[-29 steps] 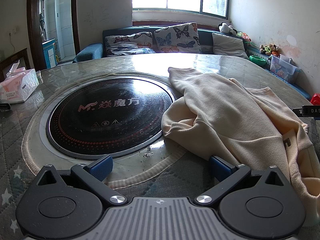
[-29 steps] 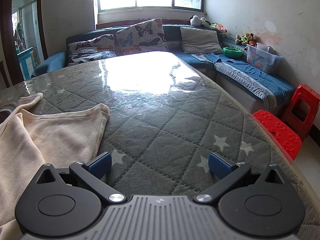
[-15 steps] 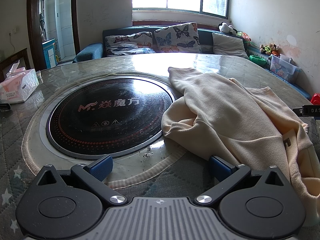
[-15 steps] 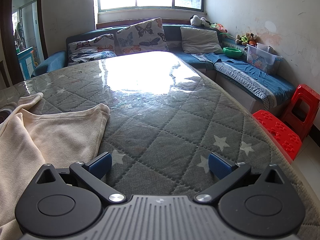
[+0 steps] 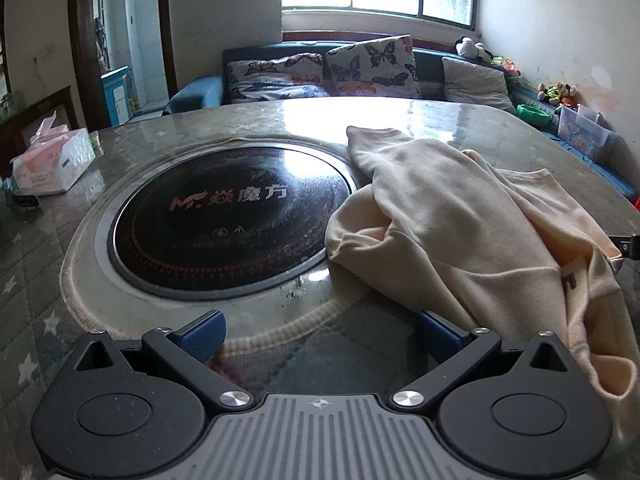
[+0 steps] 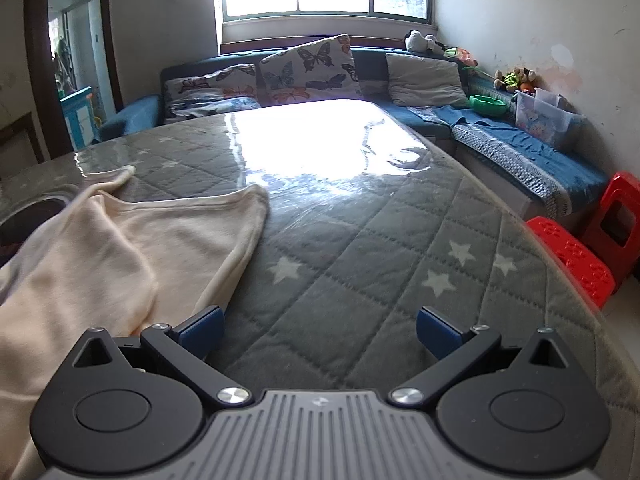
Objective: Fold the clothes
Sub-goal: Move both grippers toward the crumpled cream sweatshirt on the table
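Cream garment lying unfolded on a quilted table, both grippers empty, scene unchanged from the earlier frames.

Left wrist view: nothing has shifted since the earlier frames. The left gripper (image 5: 322, 334) hovers with its blue-padded jaws spread wide, grasping nothing. The cream garment (image 5: 460, 232), soft and fleecy, lies rumpled just right of the glossy black round cooktop (image 5: 228, 220), one fold overlapping its metal rim; its long axis runs from the near right edge to a narrow sleeve end pointing away toward the sofa (image 5: 320, 68). A tissue pack (image 5: 50, 160) sits at far left.
Right wrist view: likewise unchanged. The right gripper (image 6: 320, 332) is fully spread and empty above the grey star-quilted table (image 6: 400, 240), whose clear cover glares. The garment (image 6: 120, 256) lies at left, just beside the left finger.
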`<control>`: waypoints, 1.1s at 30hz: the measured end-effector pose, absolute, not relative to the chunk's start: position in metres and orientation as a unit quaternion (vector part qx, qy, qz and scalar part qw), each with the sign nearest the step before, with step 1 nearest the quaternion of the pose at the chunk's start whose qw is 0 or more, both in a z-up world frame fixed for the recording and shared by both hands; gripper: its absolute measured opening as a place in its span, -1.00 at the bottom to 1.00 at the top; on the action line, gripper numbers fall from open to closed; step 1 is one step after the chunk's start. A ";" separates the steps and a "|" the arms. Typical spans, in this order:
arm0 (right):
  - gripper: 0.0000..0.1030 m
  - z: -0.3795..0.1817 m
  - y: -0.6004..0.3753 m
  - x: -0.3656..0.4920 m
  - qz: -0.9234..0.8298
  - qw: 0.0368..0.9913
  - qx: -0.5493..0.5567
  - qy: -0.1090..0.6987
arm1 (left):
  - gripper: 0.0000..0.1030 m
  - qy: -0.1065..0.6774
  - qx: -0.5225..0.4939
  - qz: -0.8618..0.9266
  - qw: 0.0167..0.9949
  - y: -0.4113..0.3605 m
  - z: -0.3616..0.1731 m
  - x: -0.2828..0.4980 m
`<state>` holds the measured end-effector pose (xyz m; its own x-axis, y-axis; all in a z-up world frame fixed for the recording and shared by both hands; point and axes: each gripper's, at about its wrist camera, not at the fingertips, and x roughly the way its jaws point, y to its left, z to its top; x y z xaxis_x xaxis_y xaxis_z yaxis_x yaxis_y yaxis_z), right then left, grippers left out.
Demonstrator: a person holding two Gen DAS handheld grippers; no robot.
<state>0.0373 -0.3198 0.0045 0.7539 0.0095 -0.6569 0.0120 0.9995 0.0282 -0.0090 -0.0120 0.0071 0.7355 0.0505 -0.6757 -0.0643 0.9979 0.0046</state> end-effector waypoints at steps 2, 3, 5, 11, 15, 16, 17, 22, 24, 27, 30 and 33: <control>1.00 0.007 -0.318 0.028 0.005 0.937 0.013 0.349 | 1.00 0.368 -0.018 0.037 0.929 -0.013 0.009 -0.012; 1.00 0.008 -0.317 0.026 0.007 0.937 0.011 0.349 | 1.00 0.369 -0.020 0.039 0.928 -0.015 0.009 -0.014; 1.00 0.010 -0.314 0.017 0.014 0.937 0.005 0.348 | 1.00 0.370 -0.023 0.040 0.928 -0.018 0.012 -0.019; 1.00 0.014 -0.308 -0.003 0.040 0.938 0.007 0.344 | 1.00 0.366 -0.017 0.037 0.930 -0.030 0.020 -0.030; 1.00 0.018 -0.304 -0.012 0.054 0.939 0.011 0.341 | 1.00 0.365 -0.014 0.035 0.930 -0.036 0.024 -0.038; 1.00 0.019 -0.303 -0.014 0.058 0.938 0.011 0.341 | 1.00 0.364 -0.014 0.035 0.930 -0.037 0.025 -0.040; 1.00 0.019 -0.302 -0.017 0.061 0.938 0.011 0.340 | 1.00 0.364 -0.014 0.035 0.931 -0.038 0.026 -0.041; 1.00 0.021 -0.291 -0.033 0.081 0.938 0.006 0.336 | 1.00 0.363 -0.012 0.034 0.931 -0.042 0.030 -0.052; 1.00 0.022 -0.289 -0.038 0.088 0.938 0.007 0.335 | 1.00 0.362 -0.011 0.034 0.931 -0.043 0.030 -0.056; 1.00 0.023 -0.285 -0.047 0.094 0.938 0.004 0.333 | 1.00 0.362 -0.010 0.034 0.932 -0.045 0.031 -0.063; 1.00 0.026 -0.283 -0.054 0.095 0.939 0.004 0.330 | 1.00 0.359 -0.009 0.033 0.933 -0.047 0.033 -0.069; 1.00 0.029 -0.280 -0.062 0.095 0.940 0.002 0.326 | 1.00 0.357 -0.008 0.030 0.934 -0.049 0.035 -0.074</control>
